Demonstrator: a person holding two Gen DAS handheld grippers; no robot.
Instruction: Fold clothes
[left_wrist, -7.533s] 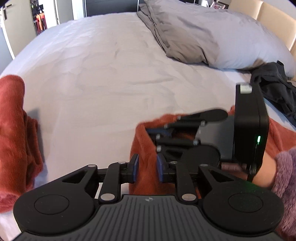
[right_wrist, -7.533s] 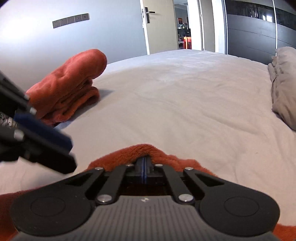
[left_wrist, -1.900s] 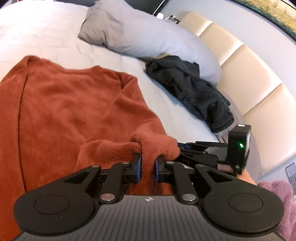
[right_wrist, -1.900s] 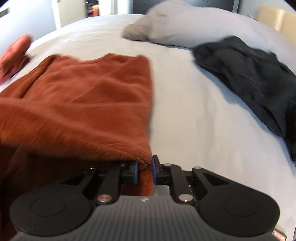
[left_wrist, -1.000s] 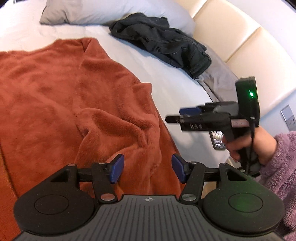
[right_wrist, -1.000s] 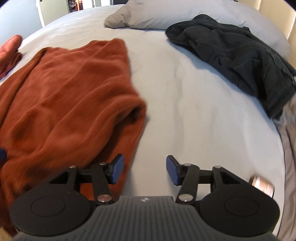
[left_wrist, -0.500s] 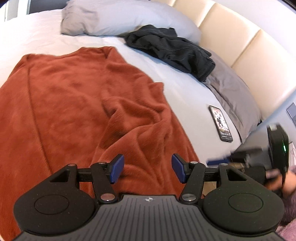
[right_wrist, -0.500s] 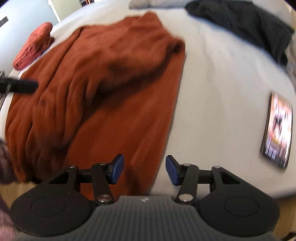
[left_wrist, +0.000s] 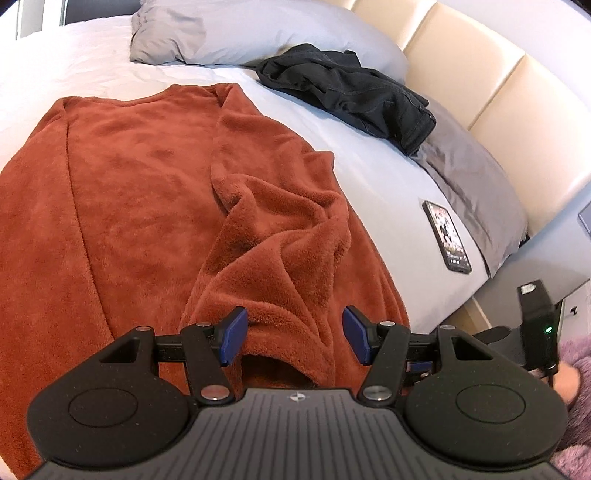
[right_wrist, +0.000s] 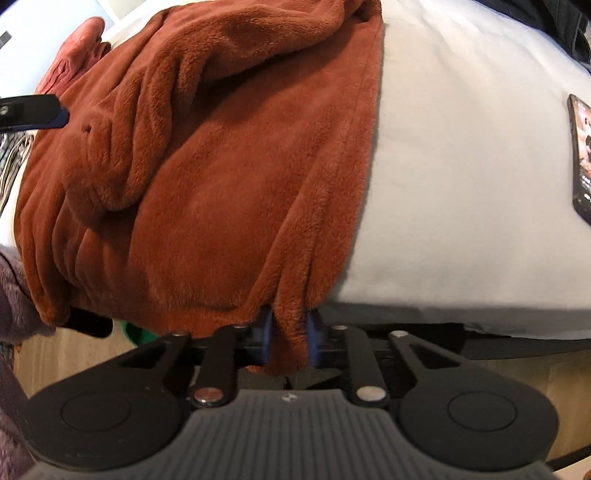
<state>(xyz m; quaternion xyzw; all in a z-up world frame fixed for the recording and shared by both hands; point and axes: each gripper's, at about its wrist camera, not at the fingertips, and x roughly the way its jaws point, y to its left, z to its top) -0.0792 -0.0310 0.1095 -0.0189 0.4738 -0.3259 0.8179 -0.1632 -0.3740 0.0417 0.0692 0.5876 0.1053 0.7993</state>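
Your right gripper (right_wrist: 290, 341), spread wide a second ago, is closing on the sweater (left_wrist: 147, 206) hem at the bed (right_wrist: 461, 184) edge near 6 o'clock, while your left gripper (left_wrist: 291, 341) hangs open above its sleeve, so the next fold can start.

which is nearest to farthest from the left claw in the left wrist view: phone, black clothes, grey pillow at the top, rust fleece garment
1. rust fleece garment: directly under the open left claw, a fold lying between its pads.
2. phone: to the right, on the white sheet.
3. black clothes: farther up and right, near the headboard.
4. grey pillow: at the top, beyond the black clothes.
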